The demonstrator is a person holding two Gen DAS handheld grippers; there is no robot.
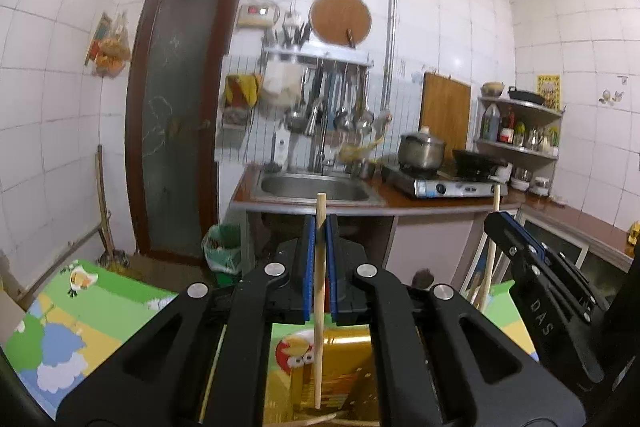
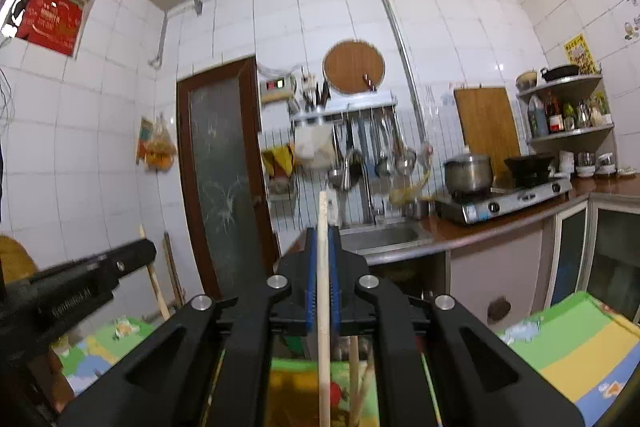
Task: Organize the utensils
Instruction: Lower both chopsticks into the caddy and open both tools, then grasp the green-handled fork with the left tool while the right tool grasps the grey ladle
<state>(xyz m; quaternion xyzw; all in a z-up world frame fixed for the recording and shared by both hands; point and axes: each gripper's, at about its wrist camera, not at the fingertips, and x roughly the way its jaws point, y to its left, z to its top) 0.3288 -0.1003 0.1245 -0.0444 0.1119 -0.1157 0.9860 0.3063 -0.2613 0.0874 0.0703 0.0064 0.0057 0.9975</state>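
Left chopstick: a pale wooden chopstick (image 1: 319, 267) stands nearly upright, pinched between the blue pads of the left gripper (image 1: 319, 227); its tip rises just above the fingertips and its lower end hangs over a gold tray (image 1: 348, 359).

Right chopstick: a second wooden chopstick (image 2: 323, 291) stands upright, clamped in the right gripper (image 2: 323, 239), its lower end cut off by the frame's bottom edge.

Fingers: both pairs are closed on their sticks, pads touching wood on either side.

Gripper spacing: in the left wrist view the right gripper (image 1: 516, 239) sits off to the right with its stick (image 1: 493, 227) showing above it; in the right wrist view the left gripper (image 2: 100, 267) enters from the left (the two tools are near each other but apart).

Below: a cartoon-printed mat (image 1: 60, 327) in green, yellow and blue spreads under both tools; more wooden sticks (image 2: 354, 379) lean in a container behind the right gripper's linkage.

Open room: air lies ahead of both grippers up to the counter edge (image 1: 400, 209), where a steel sink (image 1: 316, 189) and a gas stove (image 1: 448, 185) sit.

Hard to make out: the container's rim and shape are hidden by the black arms; the hanging ladles (image 1: 348, 107) on the wall rack are blurred.
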